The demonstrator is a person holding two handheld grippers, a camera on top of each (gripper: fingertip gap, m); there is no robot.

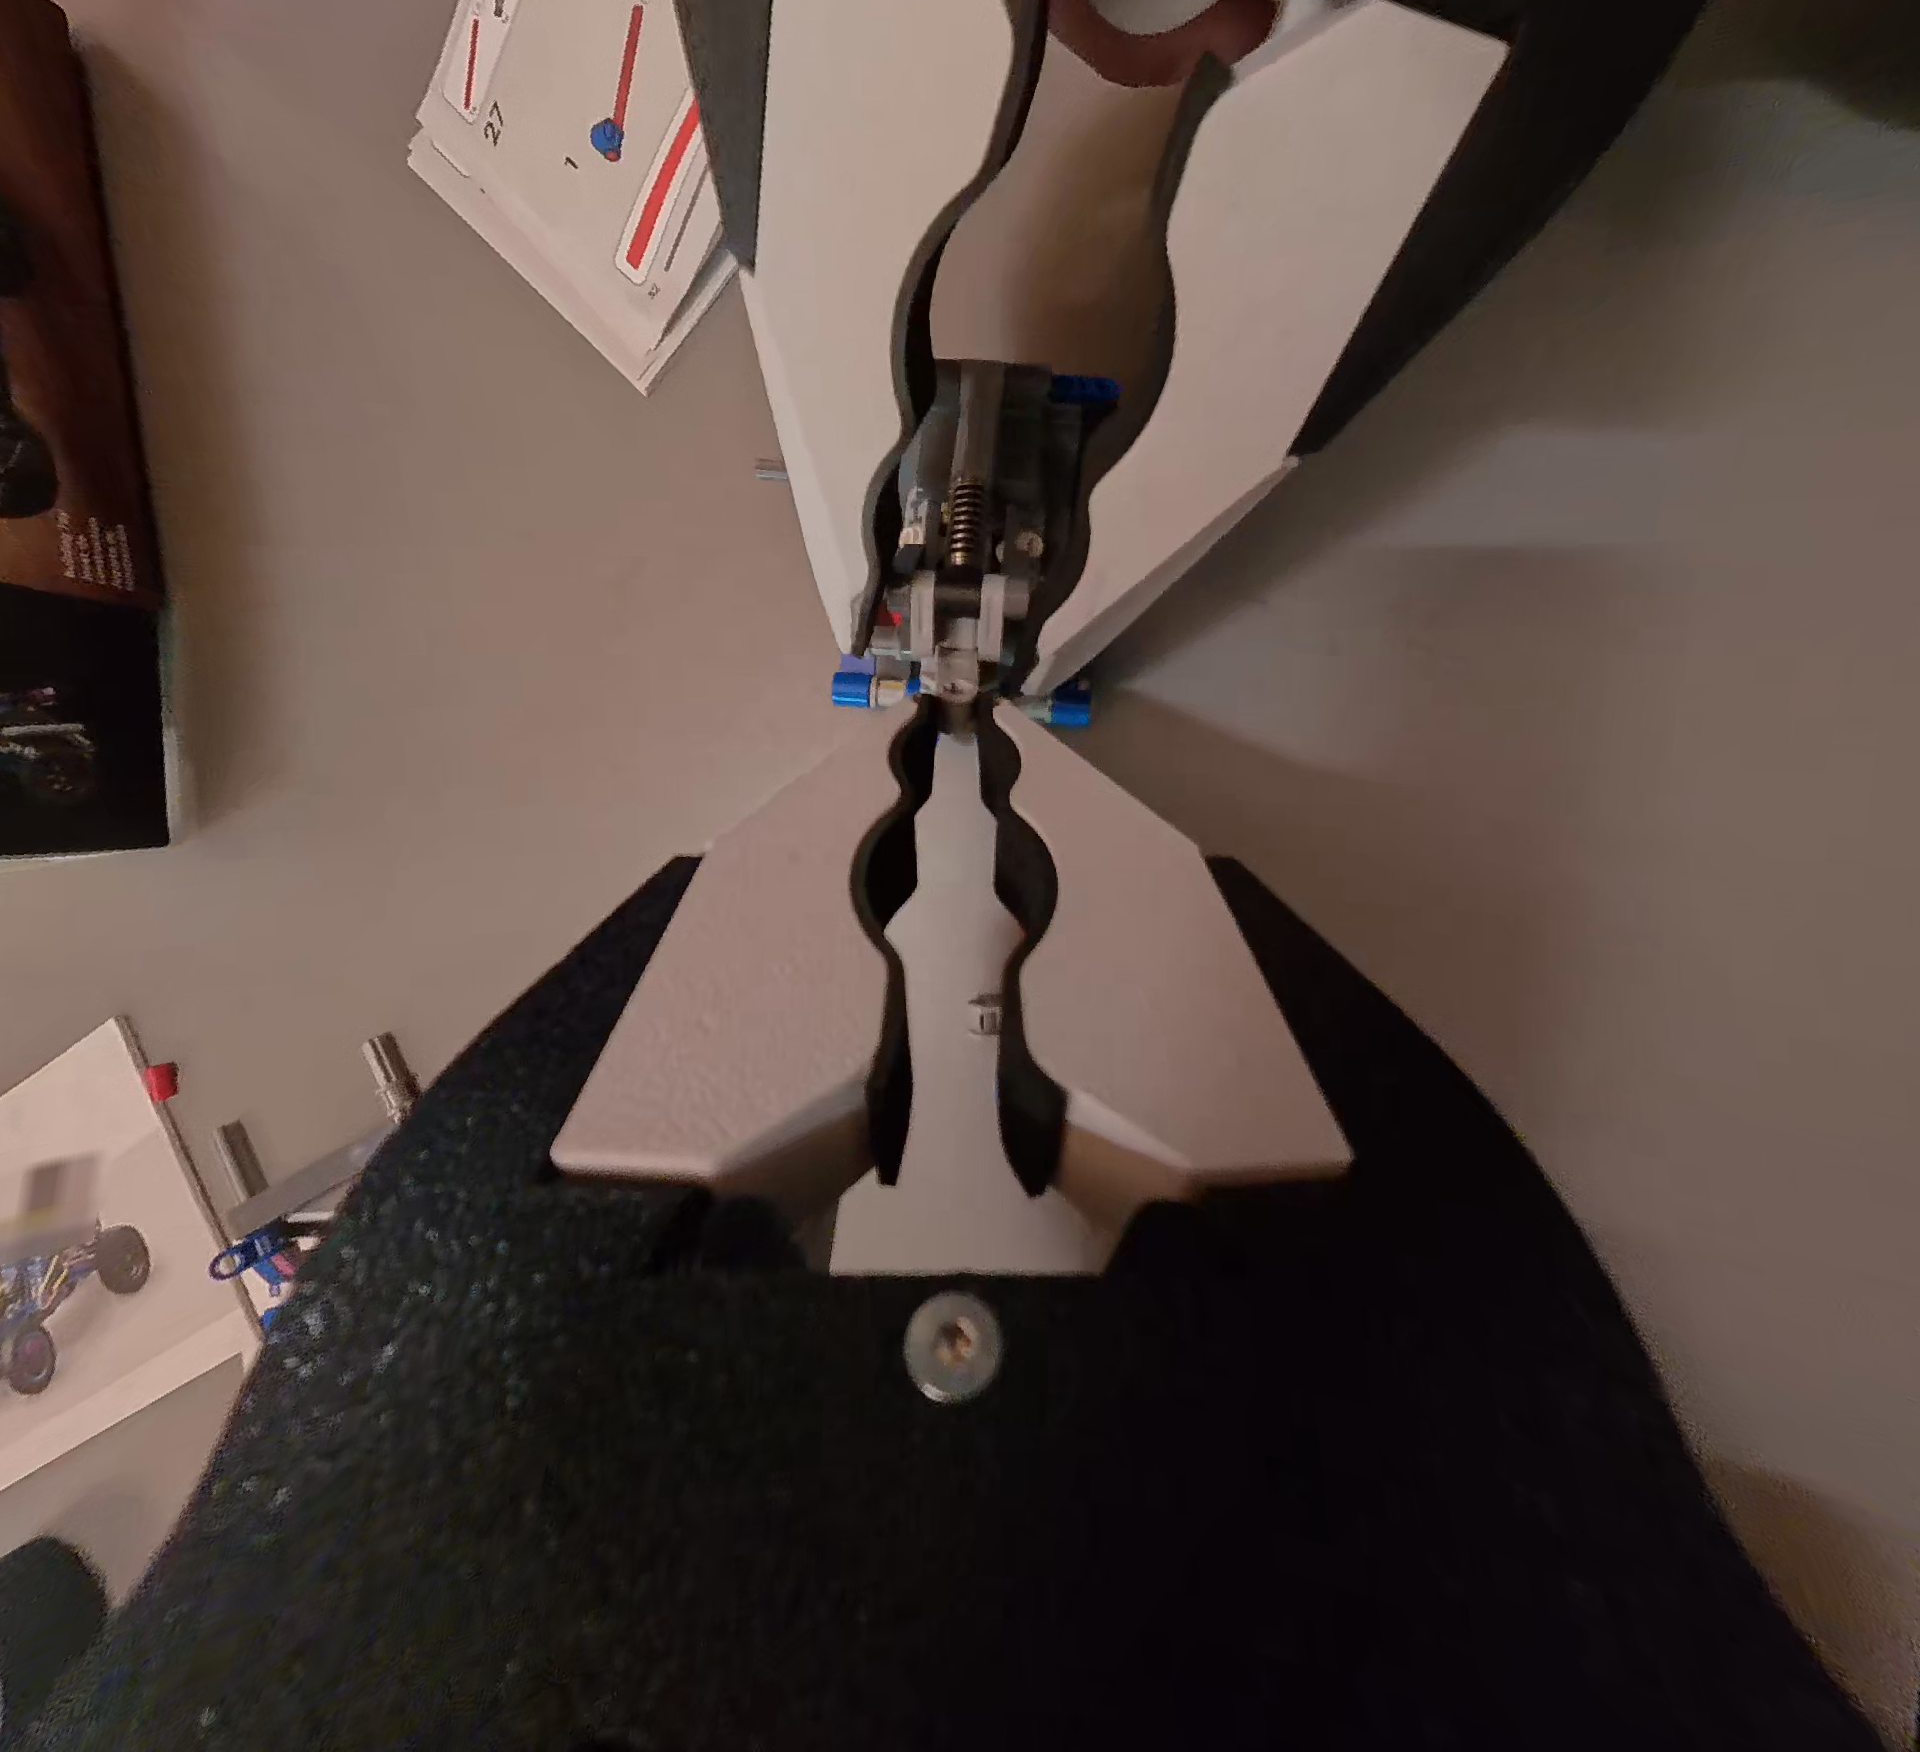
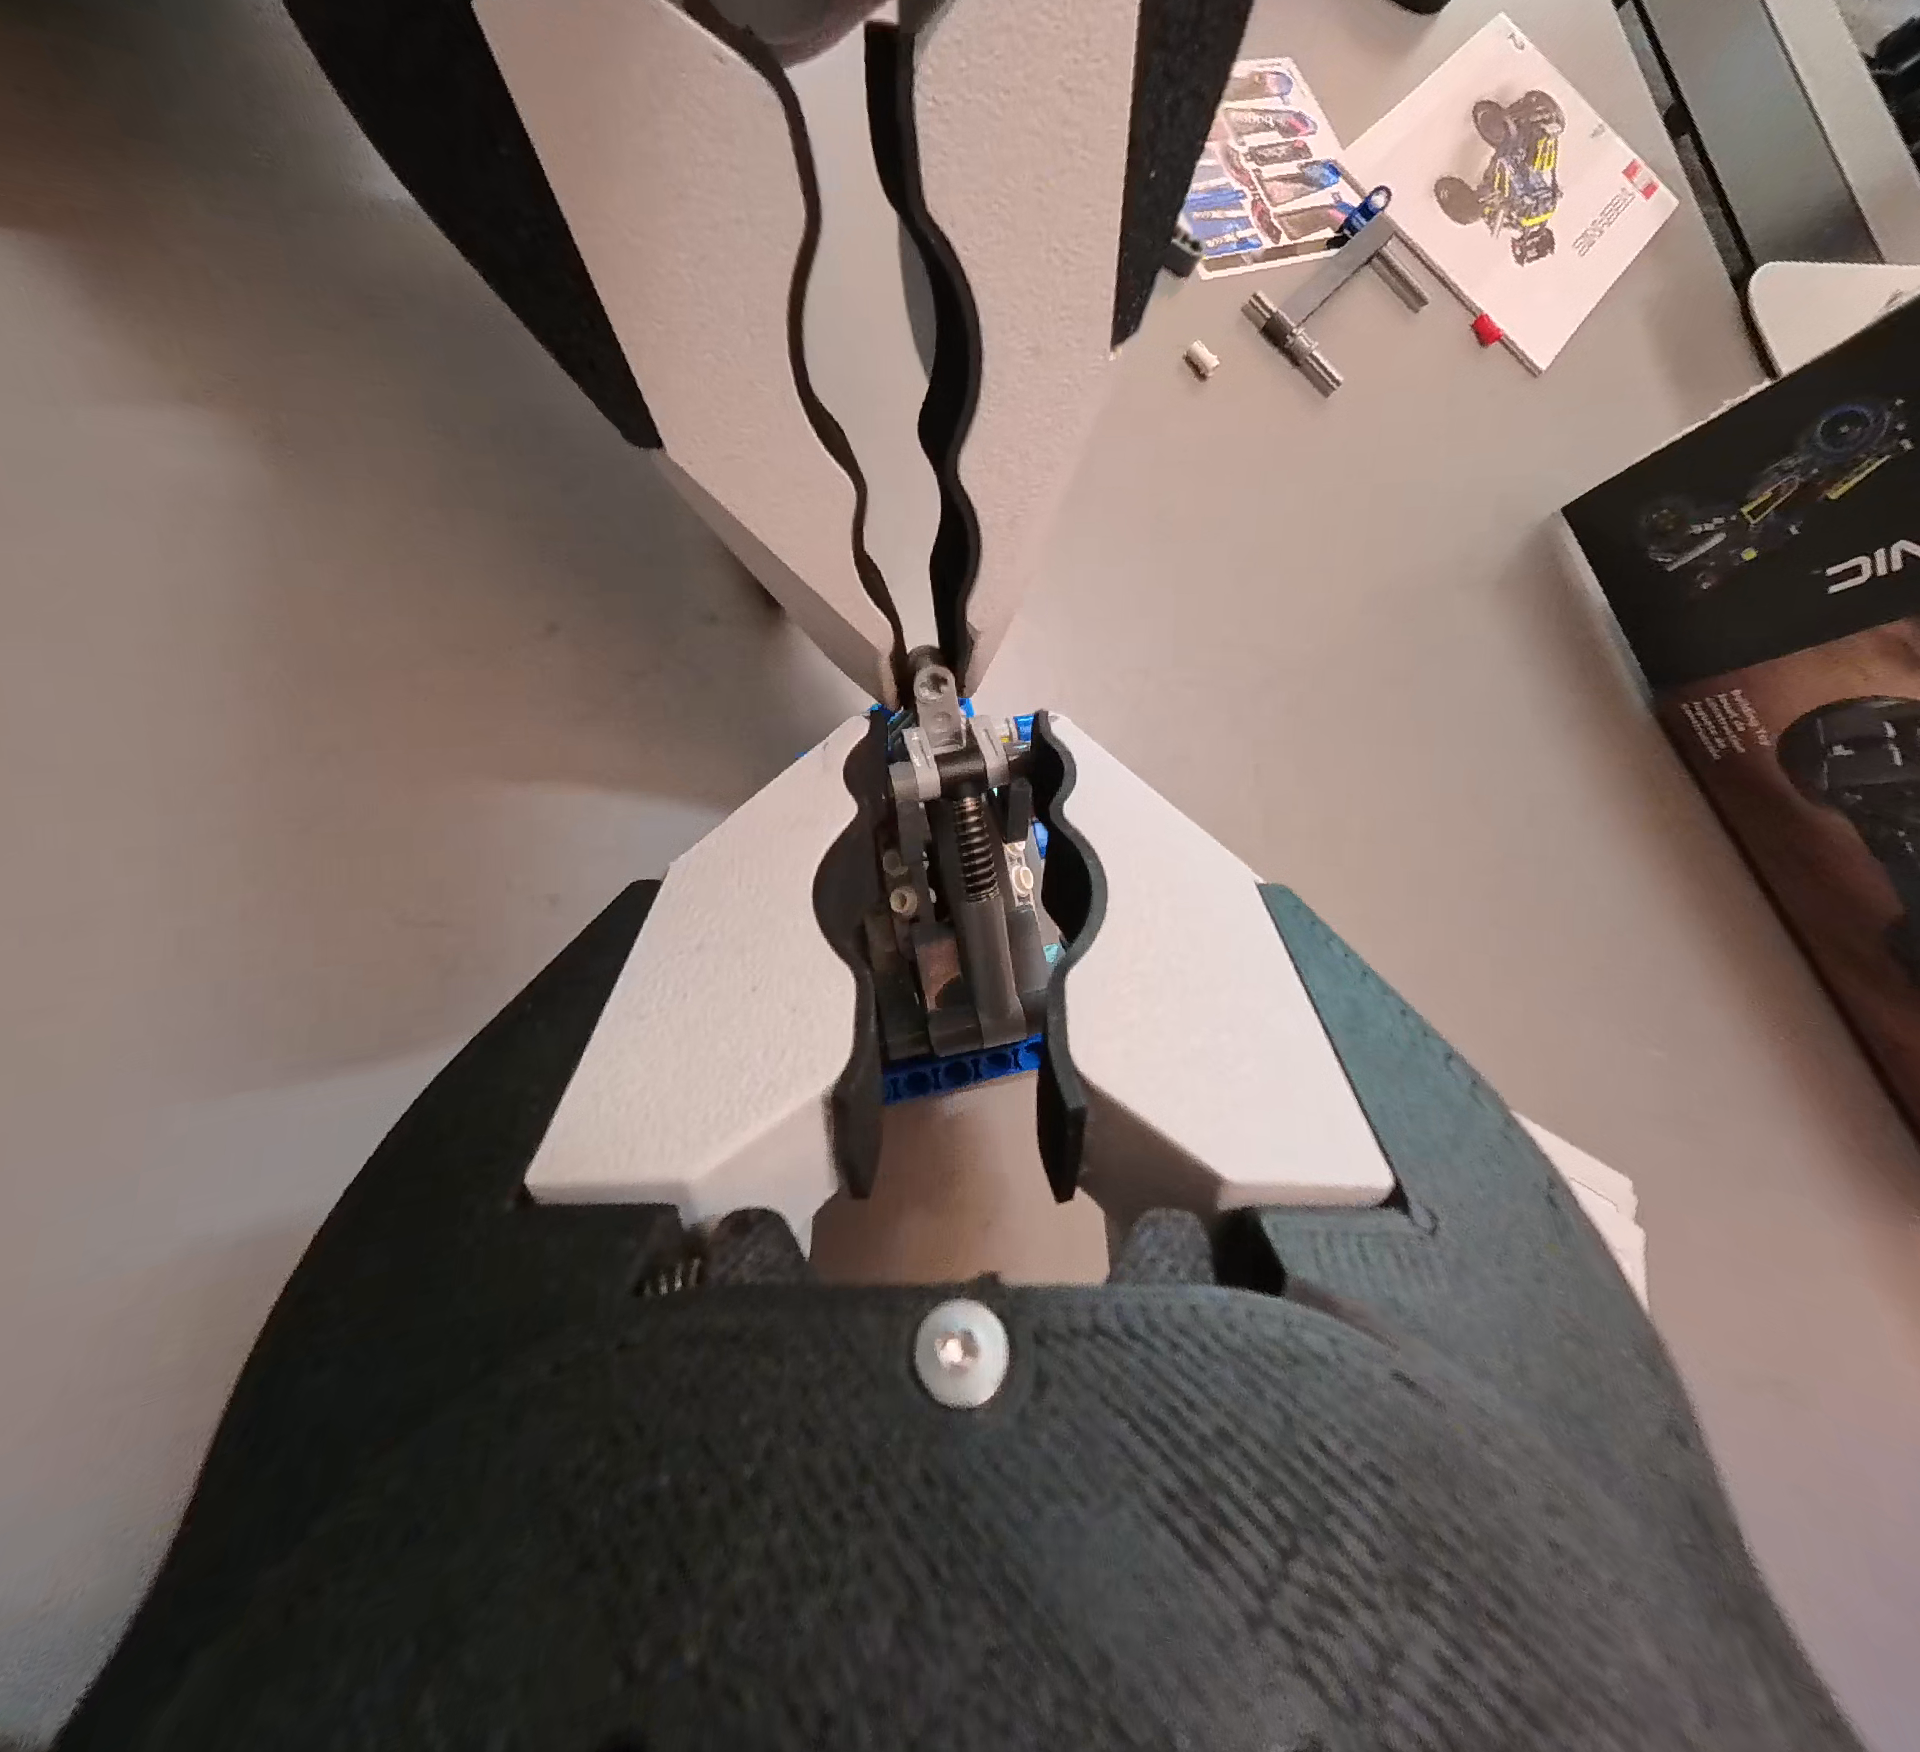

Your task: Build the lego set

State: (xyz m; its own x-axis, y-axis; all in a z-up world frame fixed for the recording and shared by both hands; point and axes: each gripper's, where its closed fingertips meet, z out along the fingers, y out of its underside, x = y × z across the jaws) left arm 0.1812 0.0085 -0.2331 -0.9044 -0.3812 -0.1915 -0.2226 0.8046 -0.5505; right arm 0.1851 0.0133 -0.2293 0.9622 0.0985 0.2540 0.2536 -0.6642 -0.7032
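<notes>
With the right gripper (image 2: 956,767) clamping the brick assembly (image 2: 961,881) and the left gripper (image 1: 956,726) pinching its small grey pin (image 1: 954,679), misaligned pulling risks detachment.

I see warm, dim, even indoor light in both views. Broad soft shadows spread across the desk (image 1: 1558,559). Fisheye bending stretches the edges; the booklet (image 1: 62,1235) at the left view's corner is blurred.
</notes>
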